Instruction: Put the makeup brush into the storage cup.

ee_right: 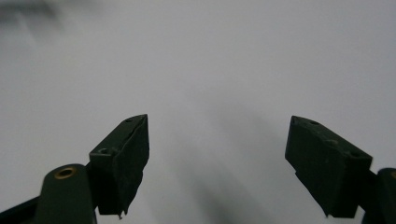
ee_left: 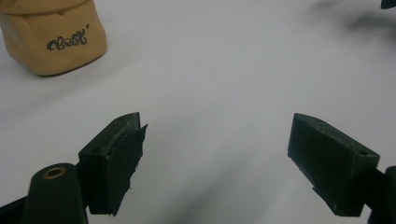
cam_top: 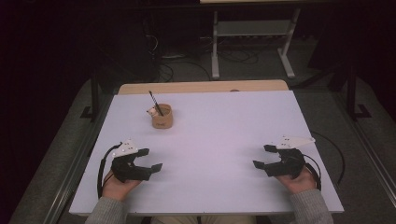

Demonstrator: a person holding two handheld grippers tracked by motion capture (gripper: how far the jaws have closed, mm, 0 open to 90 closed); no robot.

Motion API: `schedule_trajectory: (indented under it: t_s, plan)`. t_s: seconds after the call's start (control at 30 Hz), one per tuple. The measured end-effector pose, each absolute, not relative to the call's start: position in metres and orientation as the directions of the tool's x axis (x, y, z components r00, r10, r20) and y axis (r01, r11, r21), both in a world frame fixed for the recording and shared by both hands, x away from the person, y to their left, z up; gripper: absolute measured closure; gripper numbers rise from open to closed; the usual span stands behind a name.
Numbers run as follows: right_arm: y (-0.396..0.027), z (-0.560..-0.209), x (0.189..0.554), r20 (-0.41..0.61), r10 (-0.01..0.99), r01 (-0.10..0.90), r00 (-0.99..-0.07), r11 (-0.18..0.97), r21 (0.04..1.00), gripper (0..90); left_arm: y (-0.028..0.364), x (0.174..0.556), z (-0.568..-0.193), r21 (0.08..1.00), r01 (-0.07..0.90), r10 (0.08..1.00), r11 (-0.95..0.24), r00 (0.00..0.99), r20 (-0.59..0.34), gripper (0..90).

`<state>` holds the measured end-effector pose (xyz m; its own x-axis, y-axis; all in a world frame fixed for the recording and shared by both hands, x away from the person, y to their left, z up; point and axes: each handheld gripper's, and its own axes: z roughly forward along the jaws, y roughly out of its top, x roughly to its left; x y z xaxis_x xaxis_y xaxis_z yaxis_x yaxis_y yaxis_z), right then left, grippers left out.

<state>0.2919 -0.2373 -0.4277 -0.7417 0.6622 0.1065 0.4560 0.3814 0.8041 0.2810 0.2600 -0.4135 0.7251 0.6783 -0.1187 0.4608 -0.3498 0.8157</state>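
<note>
On desk [cam_top: 210, 135], far left: tan cup [cam_top: 162, 116] holding dark pen [cam_top: 155, 103]. Near edge: left gripper [cam_top: 153, 159] and right gripper [cam_top: 262, 156], both released, empty, well apart. Step: likely pre-reach. Next: left reach to cup.

From up high I see the white surface [cam_top: 224, 126] lit brightly, while the room around it is very dark. Soft shadows lie under my hands. In both close views the near black parts look sharp, but things far off go blurry and grey.
</note>
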Motion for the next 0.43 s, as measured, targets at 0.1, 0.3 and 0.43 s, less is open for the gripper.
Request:
schedule_trajectory:
  t_s: [0.1, 0.3, 0.43]
  plan:
    - [-0.2373, -0.4282, 0.2923, 0.103, 0.661, 0.454, -0.744, 0.386, 0.803, 20.7, 0.2601, 0.2813, -0.4137, 0.815, 0.459, 0.681, -0.353, 0.724, -0.113, 17.5]
    - [-0.2373, -0.4293, 0.2930, 0.106, 0.658, 0.457, -0.745, 0.389, 0.800, 20.6, 0.2608, 0.2830, -0.4163, 0.808, 0.459, 0.676, -0.370, 0.729, -0.105, 17.5]
    - [-0.2380, -0.4285, 0.2924, 0.109, 0.659, 0.455, -0.744, 0.380, 0.805, 20.6, 0.2612, 0.2833, -0.4167, 0.810, 0.456, 0.676, -0.370, 0.729, -0.102, 17.5]
